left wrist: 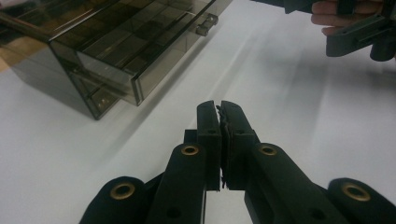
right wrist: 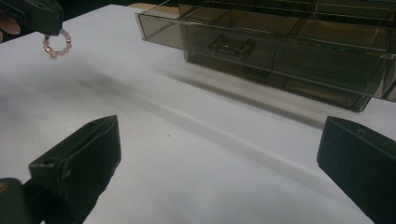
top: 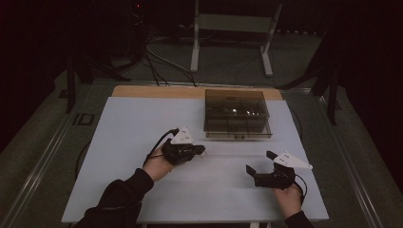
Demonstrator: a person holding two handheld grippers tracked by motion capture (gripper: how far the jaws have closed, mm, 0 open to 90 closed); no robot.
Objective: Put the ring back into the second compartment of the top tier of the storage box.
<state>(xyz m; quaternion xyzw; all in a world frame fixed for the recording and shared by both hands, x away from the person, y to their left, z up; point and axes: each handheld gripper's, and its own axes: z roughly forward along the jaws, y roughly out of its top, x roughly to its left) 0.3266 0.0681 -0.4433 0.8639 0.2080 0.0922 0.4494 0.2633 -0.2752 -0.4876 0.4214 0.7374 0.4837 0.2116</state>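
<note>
Oddly hard to read from the left gripper view: jaws pressed tight together, only a thin dark line pinched between the pads, too small to name. Plainer from the right gripper view: a small pink bead loop dangling from those same closed jaws at the top left corner, hanging clear of the counter, with the gripper body cut off by the picture's edge. Barely a pale speck at that gripper's tip in the high view. Right gripper jaws spread wide, nothing between them, low over bare white counter; seen from above near the front right, well apart from the left gripper. Beyond both, toward the far edge, a smoked see-through drawer box, one drawer pulled partly out, metal handle facing the grippers. Contents of the top compartments dim behind the tinted plastic, a few glints and no more. Right end of the box cut off in the right gripper view. Open counter between bead loop and drawer. Past the counter, dark floor with cables and a white frame, largely lost in shadow.
</note>
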